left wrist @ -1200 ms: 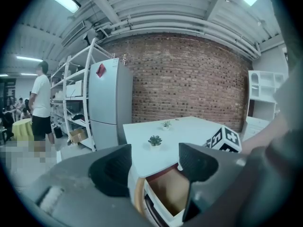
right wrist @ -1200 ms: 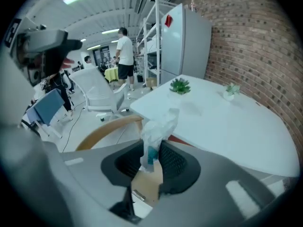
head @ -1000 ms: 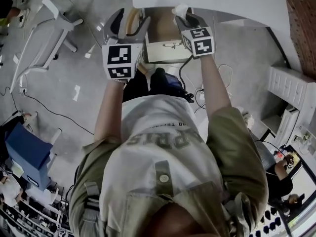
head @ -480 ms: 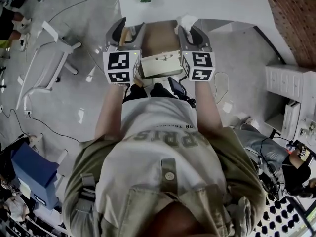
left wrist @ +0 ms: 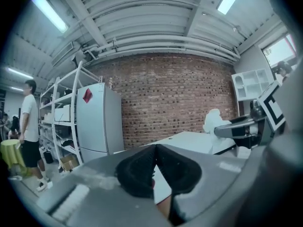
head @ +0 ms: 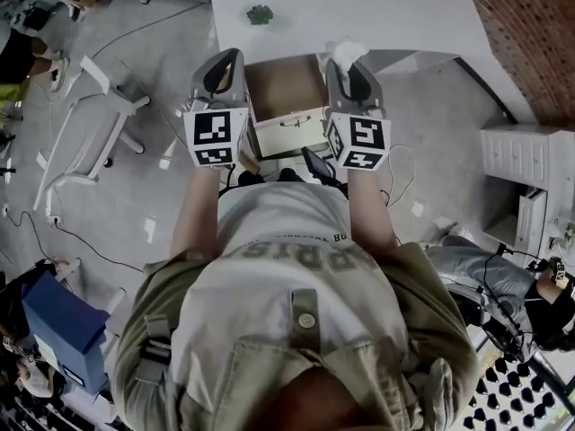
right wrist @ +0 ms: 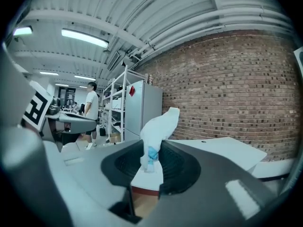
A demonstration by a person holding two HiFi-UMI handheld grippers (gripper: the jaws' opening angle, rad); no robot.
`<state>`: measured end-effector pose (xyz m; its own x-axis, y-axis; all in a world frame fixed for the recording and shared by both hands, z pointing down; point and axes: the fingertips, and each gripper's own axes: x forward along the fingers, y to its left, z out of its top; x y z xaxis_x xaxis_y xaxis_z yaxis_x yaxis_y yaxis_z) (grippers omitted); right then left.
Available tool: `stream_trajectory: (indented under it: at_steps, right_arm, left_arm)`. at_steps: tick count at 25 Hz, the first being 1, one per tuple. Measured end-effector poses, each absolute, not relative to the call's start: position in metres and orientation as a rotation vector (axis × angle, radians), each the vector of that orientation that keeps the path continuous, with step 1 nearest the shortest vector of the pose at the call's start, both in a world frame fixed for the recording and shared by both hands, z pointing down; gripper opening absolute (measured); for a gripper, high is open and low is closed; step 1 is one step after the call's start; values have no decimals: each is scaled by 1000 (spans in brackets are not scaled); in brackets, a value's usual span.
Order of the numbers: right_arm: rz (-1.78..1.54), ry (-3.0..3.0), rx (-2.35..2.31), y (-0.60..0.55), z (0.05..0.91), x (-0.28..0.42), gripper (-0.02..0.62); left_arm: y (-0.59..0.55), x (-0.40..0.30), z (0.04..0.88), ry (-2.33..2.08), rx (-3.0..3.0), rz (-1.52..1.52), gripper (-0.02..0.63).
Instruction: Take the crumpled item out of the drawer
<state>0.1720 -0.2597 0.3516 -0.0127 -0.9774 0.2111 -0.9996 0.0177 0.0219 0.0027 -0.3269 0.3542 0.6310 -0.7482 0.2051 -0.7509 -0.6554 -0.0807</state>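
The crumpled white item (head: pixel 345 51) sticks up from my right gripper (head: pixel 347 63), which is shut on it over the front edge of the white table (head: pixel 359 12). In the right gripper view the crumpled item (right wrist: pixel 158 125), with a blue bit low on it, stands pinched between the dark pads. Below, the drawer (head: pixel 289 134) stands pulled out, its brown inside bare. My left gripper (head: pixel 225 61) hovers beside the drawer's left side. Its jaws have just been closing and now meet with nothing between them (left wrist: pixel 155 148). From the left gripper view the right gripper (left wrist: pixel 238 128) shows holding the item (left wrist: pixel 213 119).
A small green plant (head: pixel 260 13) sits on the table top. A white frame (head: pixel 81 124) and cables lie on the floor at left. A white cabinet (head: pixel 526 164) stands at right by the brick wall (head: pixel 530 25). A person (left wrist: pixel 29 122) stands near shelving and a fridge (left wrist: pixel 97 119).
Both grippers have risen from the drawer toward the table's edge. The left jaws went from wide open to shut. The right gripper carried the crumpled item upward.
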Motion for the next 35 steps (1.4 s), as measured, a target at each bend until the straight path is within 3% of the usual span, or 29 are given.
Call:
stream_trajectory:
  at_steps: [35]
  right_arm:
    - [-39,-2090,2158,-248,300,174,66]
  left_arm:
    - [-330,-9,327,-1356,2844,280,6]
